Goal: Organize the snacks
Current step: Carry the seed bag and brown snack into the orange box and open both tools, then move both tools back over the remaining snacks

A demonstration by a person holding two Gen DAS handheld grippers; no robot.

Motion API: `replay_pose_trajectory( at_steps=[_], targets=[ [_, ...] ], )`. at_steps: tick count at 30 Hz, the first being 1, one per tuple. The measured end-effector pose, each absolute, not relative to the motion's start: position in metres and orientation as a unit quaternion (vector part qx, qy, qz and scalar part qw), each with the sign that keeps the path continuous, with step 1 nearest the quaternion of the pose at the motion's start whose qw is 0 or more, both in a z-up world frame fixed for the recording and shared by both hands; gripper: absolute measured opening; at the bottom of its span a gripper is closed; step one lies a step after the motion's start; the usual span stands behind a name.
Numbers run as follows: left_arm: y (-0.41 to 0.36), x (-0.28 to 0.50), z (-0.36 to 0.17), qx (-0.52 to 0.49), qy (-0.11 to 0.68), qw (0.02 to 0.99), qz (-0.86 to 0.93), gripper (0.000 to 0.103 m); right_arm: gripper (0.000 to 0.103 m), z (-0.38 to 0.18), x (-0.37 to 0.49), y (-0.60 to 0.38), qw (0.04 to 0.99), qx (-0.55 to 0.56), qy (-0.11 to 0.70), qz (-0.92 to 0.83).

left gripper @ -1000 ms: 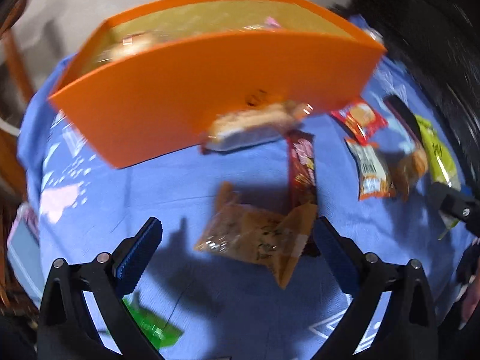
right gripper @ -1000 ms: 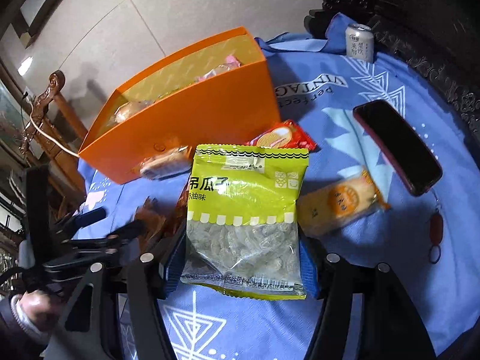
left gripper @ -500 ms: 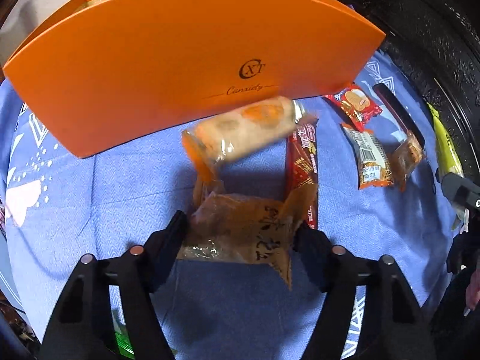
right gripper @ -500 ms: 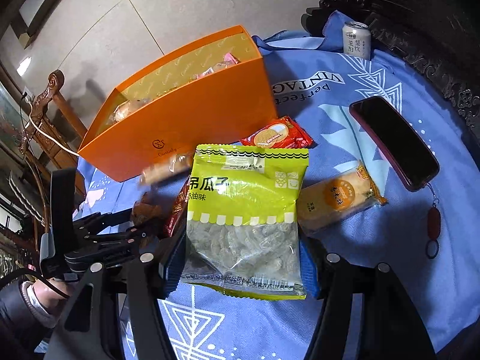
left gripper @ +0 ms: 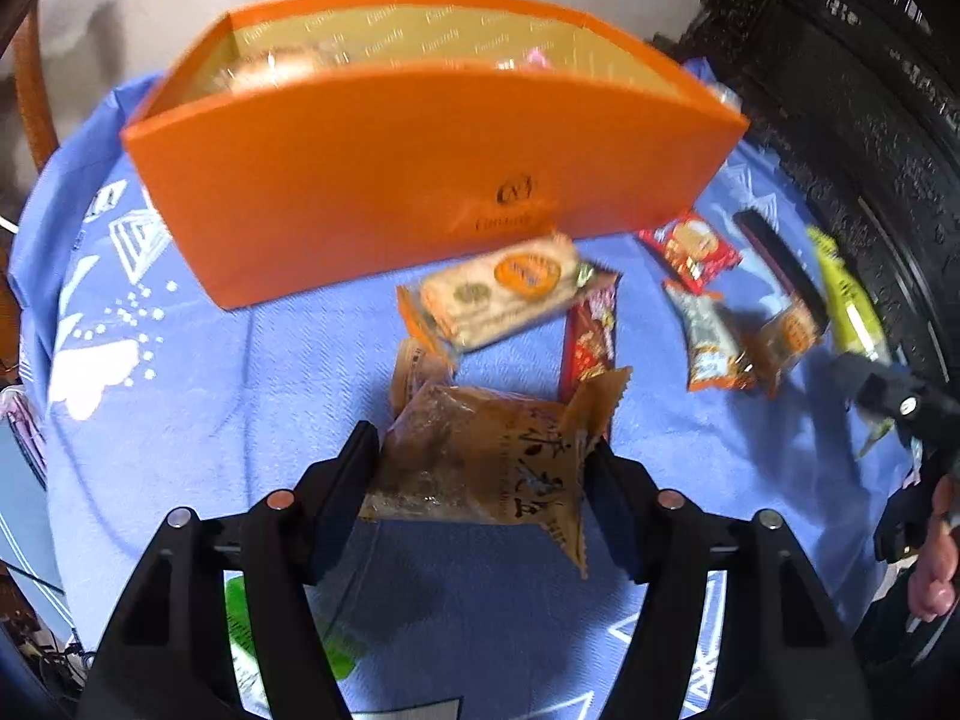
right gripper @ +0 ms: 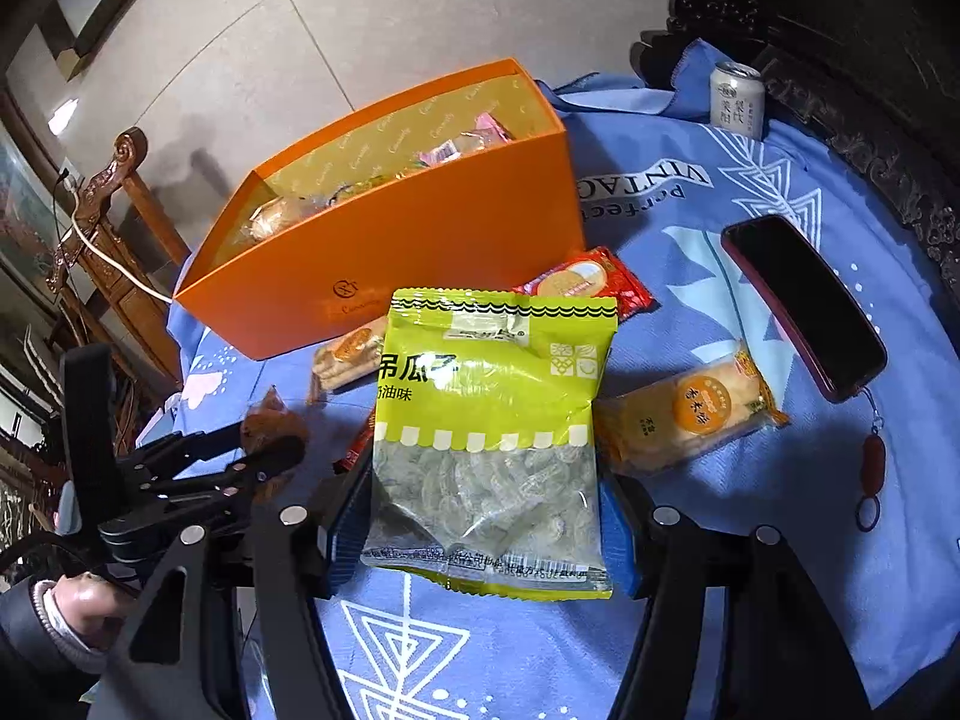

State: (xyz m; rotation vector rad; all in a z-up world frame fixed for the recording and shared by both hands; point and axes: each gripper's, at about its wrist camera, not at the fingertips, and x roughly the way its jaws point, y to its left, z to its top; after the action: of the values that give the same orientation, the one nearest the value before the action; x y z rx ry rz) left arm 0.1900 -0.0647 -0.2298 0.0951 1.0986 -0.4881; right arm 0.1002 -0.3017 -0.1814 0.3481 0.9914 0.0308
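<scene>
ok so on my left wrist cam, far left is just the blue cloth (left gripper: 180,420) covering the bench; a green packet (left gripper: 240,630) peeks out under my left gripper (left gripper: 483,483); its fingers (left gripper: 351,480) are clamped on a brown see-through snack bag (left gripper: 486,468), which looks lifted off the cloth; behind it sits the orange box (left gripper: 420,180), open top, already holding a few wrapped snacks; just in front of the box lies a pale cracker pack (left gripper: 504,294), touching a dark red bar (left gripper: 591,339); further right are a red biscuit pack (left gripper: 690,249), an orange-and-silver packet (left gripper: 708,342) and a pastry pack (left gripper: 792,336), all loose on the cloth; a bit blurry over there tbh.

on the right cam, my left gripper shows at the left edge; then the orange box (right gripper: 420,228); dead centre my right gripper (right gripper: 486,510) has its fingers (right gripper: 618,534) squeezed on the lower half of a lime-green seed bag (right gripper: 492,420), held upright in front of the camera; right of it sits a yellow pastry pack (right gripper: 690,414) on the cloth, then a dark phone (right gripper: 804,306) with a strap; a drink can (right gripper: 737,99) stands at the far back right.
</scene>
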Motion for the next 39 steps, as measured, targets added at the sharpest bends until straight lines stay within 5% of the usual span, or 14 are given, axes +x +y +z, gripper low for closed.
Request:
replay_pose_trajectory(
  at_steps=[12, 27, 28, 30, 33, 39],
  targets=[
    [-0.033, 0.195, -0.127, 0.024, 0.429, 0.882, -0.196, 0.065, 0.064, -0.134, 0.123, -0.276, 0.895, 0.110, 0.428, 0.060],
    [-0.067, 0.315, -0.048, 0.033, 0.371, 0.913, -0.164, 0.067, 0.065, -0.065, 0.245, -0.283, 0.924, 0.097, 0.364, 0.073],
    [-0.070, 0.320, -0.047, 0.036, 0.372, 0.914, -0.161, 0.069, 0.065, -0.065, 0.253, -0.281, 0.924, 0.093, 0.364, 0.076],
    [-0.075, 0.335, -0.048, 0.049, 0.375, 0.916, -0.136, 0.096, 0.073, -0.068, 0.266, -0.279, 0.922, 0.087, 0.369, 0.075],
    [-0.079, 0.339, -0.047, 0.052, 0.374, 0.920, -0.109, 0.099, 0.084, -0.069, 0.273, -0.276, 0.926, 0.081, 0.365, 0.050],
    [-0.078, 0.331, -0.054, 0.053, 0.388, 0.914, -0.107, 0.099, 0.084, -0.071, 0.261, -0.271, 0.927, 0.075, 0.363, 0.053]
  ],
)
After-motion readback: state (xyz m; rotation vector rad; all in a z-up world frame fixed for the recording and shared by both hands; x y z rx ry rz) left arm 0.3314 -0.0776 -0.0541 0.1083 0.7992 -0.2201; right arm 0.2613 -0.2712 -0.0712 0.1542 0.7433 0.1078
